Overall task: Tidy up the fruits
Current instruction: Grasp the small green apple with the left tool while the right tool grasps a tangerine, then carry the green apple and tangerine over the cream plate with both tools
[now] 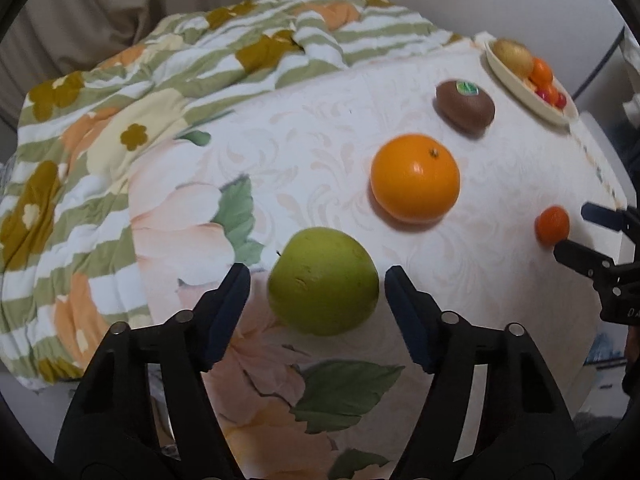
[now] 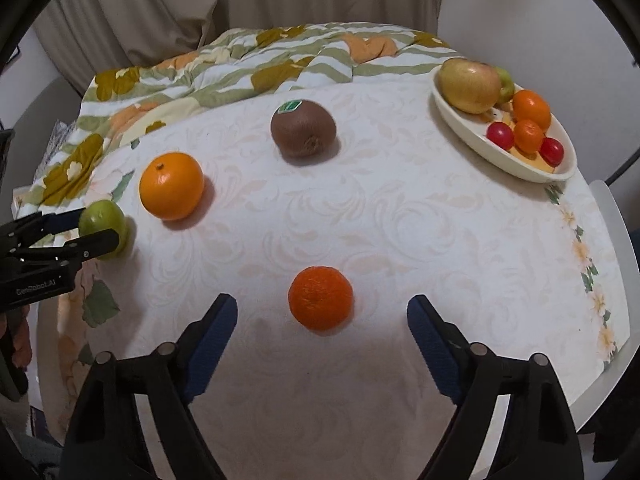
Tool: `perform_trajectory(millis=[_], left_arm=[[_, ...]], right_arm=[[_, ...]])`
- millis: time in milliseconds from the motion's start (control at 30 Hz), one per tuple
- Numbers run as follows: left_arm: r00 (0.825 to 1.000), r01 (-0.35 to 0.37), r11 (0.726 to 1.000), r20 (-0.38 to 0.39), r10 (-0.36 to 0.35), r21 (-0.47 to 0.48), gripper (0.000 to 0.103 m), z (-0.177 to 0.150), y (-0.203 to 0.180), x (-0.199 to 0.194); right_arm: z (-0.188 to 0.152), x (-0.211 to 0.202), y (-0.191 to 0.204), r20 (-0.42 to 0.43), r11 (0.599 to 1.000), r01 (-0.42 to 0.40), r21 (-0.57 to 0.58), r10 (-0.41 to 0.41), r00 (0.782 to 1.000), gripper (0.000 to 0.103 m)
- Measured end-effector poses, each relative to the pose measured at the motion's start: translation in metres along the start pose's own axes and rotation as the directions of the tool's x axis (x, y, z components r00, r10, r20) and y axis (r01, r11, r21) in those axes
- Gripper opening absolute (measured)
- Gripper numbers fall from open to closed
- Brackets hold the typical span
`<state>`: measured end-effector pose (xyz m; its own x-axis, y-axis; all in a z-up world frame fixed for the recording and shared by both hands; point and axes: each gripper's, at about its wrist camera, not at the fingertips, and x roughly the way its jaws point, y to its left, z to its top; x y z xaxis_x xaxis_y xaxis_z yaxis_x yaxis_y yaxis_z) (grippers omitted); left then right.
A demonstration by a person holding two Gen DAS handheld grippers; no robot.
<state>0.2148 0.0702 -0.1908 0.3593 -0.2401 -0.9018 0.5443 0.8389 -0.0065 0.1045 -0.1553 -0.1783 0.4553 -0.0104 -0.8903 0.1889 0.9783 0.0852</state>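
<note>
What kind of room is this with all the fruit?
Probably a room in someone's home, maybe a bedroom or living room. A flowery quilt lies bunched on the cloth-covered table, curtains hang behind, and a dish of fruit sits at one corner.

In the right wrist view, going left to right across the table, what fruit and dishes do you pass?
green apple → large orange → kiwi → small mandarin → white dish holding more fruit.
</note>
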Motion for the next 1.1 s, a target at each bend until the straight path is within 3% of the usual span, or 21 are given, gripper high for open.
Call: perform_trajectory(millis=[67,300,567,733,1100], left_arm=[[1.000,0.000,1.000,-0.011,0.000,0.014,0.065,-0.001,-0.002,0.002],[1.000,-0.025,0.998,0.003,0.025,0.053,0.065,-0.003,-0.008,-0.001],[1.000,-0.022,1.000,0.005,0.022,0.009,0.065,-0.014,-0.009,-0.005],[1.000,-0.016,1.000,0.000,0.016,-0.012,0.065,-0.022,-0.012,-0.010],[1.000,-0.016,0.998,0.025,0.017,-0.063,0.065,-0.037,-0.013,-0.036]], right_arm=[[0.001,0.002,0.002,-0.005,1.000,0.001,-0.011,-0.001,1.000,0.081],[0.000,0.007,0.005,-0.013,0.999,0.007,-0.034,-0.007,1.000,0.073],[0.001,0.014,0.007,-0.023,0.999,0.004,-0.052,-0.005,1.000,0.056],[0.002,0.016,0.008,-0.031,0.998,0.012,-0.069,-0.014,0.999,0.034],[0.005,-0.008,0.013,0.020,0.994,0.006,-0.107,-0.004,1.000,0.033]])
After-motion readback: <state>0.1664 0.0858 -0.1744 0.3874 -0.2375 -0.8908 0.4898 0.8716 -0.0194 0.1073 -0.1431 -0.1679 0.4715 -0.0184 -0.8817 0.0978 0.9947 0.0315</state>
